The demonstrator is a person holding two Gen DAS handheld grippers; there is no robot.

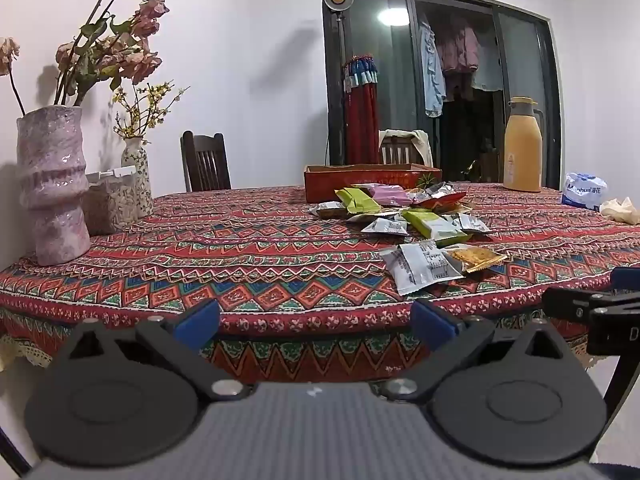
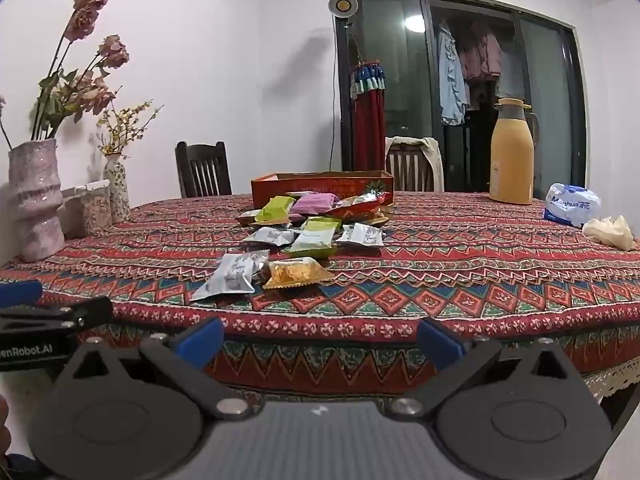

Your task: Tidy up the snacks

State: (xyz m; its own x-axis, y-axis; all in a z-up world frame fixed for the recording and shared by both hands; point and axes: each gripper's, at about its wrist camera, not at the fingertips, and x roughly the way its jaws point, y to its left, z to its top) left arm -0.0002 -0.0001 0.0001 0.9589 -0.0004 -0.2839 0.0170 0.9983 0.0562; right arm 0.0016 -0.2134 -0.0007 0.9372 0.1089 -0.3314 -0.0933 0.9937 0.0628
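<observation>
two grippers hang at the near edge of the table [image 1: 248,264], both spread wide with nothing between the blue pads. the left gripper [image 1: 316,322] sits low at 6 o'clock in its own view, and the right gripper's tip [image 1: 592,304] pokes in at 3 o'clock. in the right view the right gripper [image 2: 320,338] is at 6 o'clock and the left one's tip shows at 9 o'clock.

the snacks [image 2: 316,224] lie loose in a pile on the patterned cloth, toward 12 o'clock from the right gripper and toward 1 o'clock from the left. nearest the edge are a silver packet [image 2: 232,276] and a gold packet [image 2: 296,274], just beside each other, edges touching or overlapping. behind them lie green packets [image 2: 316,236], more silver ones, a pink packet [image 2: 314,202] and a red one. at the far side of the pile stands a red box [image 2: 320,188], open-topped; the rearmost packets lie against its front wall. what is inside the box cannot be told.

at 9 o'clock stand a pink vase [image 1: 54,184] with dried flowers, a small vase [image 1: 138,172] and a jar between them. at 2 o'clock stand a yellow jug [image 2: 512,156], a blue-white pack [image 2: 572,206] and a crumpled cloth [image 2: 610,230]. two chairs [image 2: 202,170] stand behind the table.
</observation>
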